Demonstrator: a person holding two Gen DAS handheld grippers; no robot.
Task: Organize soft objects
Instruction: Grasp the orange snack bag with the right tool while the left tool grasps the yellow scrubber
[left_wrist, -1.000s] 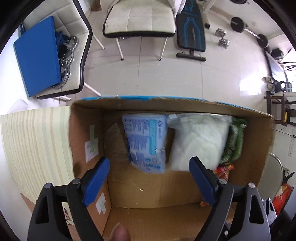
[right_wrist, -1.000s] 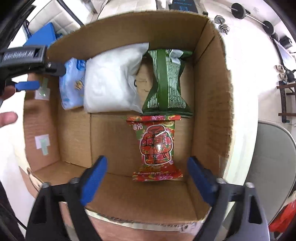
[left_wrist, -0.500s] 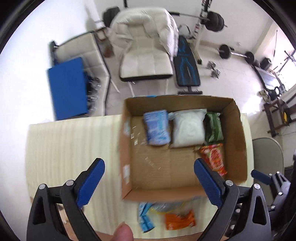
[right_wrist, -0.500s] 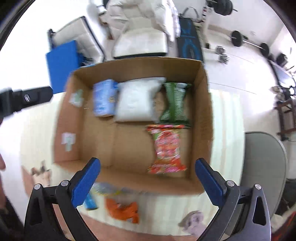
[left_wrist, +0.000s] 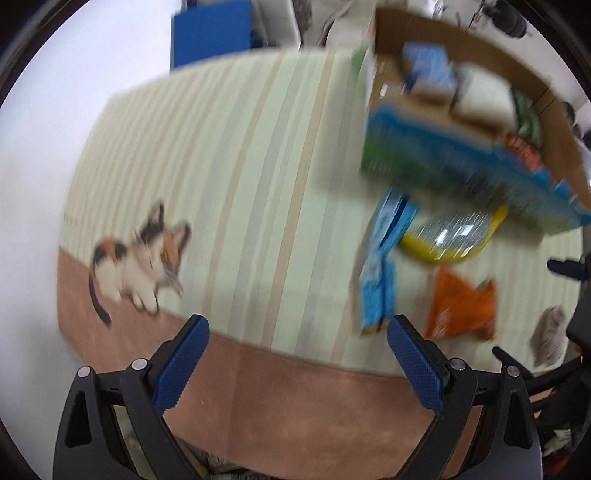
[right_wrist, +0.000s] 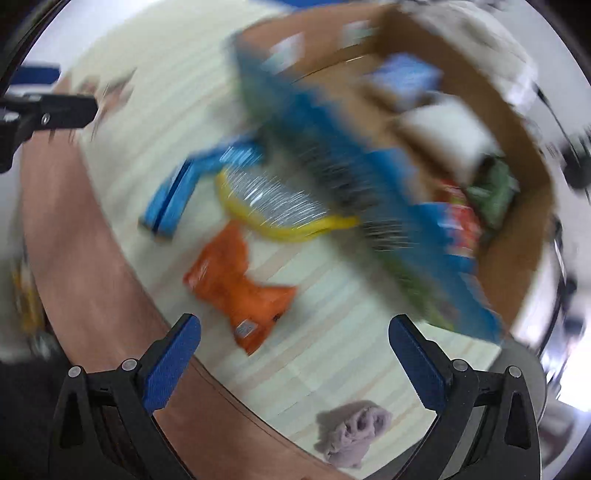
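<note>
Here, the left wrist view: the left gripper (left_wrist: 297, 352) gapes empty, the orange packet (left_wrist: 460, 308) lying near the cardboard box (left_wrist: 476, 168). Right wrist view: the right gripper (right_wrist: 295, 350) likewise spread and empty, orange packet (right_wrist: 236, 284) beside that box (right_wrist: 517, 236).

Both views are smeared by motion, so we cannot read any print on the cardboard box (right_wrist: 517, 155) or on the orange packet (right_wrist: 236, 291). The packs inside the box (left_wrist: 476, 96) blur into one another. In our right view the left tongs (right_wrist: 44, 118) are cut off by the picture's edge, so their state stays hidden there.
</note>
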